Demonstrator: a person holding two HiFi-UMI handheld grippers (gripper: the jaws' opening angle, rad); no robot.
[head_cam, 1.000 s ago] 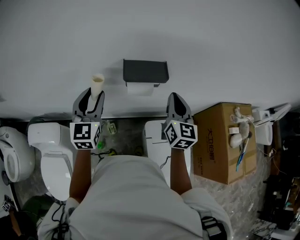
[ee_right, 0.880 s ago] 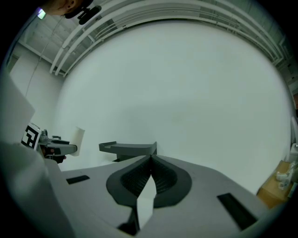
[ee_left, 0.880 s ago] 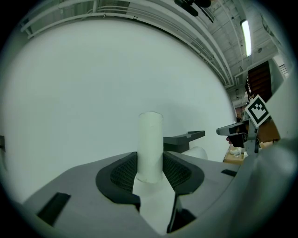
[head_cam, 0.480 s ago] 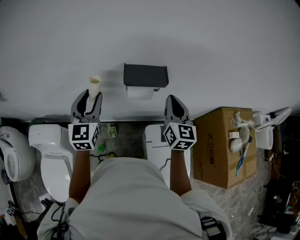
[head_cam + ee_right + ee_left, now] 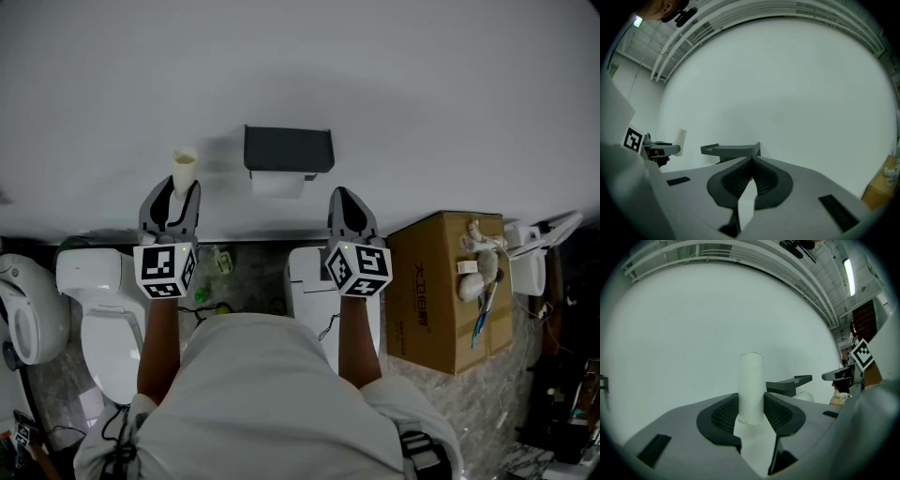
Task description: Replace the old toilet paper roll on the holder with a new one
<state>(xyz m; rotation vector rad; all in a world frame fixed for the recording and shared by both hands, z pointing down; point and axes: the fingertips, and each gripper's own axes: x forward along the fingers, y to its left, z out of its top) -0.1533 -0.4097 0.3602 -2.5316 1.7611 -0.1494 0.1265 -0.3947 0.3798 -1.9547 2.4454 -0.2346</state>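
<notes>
A: Nearest first. What are the grippers doing?
B: Left gripper (image 5: 751, 409) has its fingers wide apart and clamped on a bare cardboard tube (image 5: 751, 386), with the pads pressing both sides of its lower end. The tube stands upright, long axis vertical, most of it poking above the fingers. Right gripper (image 5: 751, 174) has its fingers fully together with nothing between them.
A: Where are they pointing?
B: Both point level at the wall (image 5: 422, 103), side by side. The left one is over the toilet (image 5: 101, 309), the right one near the cardboard box (image 5: 448, 286).
A: And the holder?
B: The dark holder (image 5: 288, 149) is on the wall, ahead and between the two grippers. It lies to the right of the tube and just left of the right gripper's fingers. The right gripper looks the nearer of the two.
A: Anything on it?
B: White paper (image 5: 277, 184) shows under its cover, so a roll seems to be mounted. I can't tell how full it is.
A: Stage?
B: My read is that the spent core is off and held clear, left of the holder and apart from it. The tube's upright axis runs crosswise to the holder's level width, so it isn't lined up to go back on. Getting rid of it looks like the next move.
</notes>
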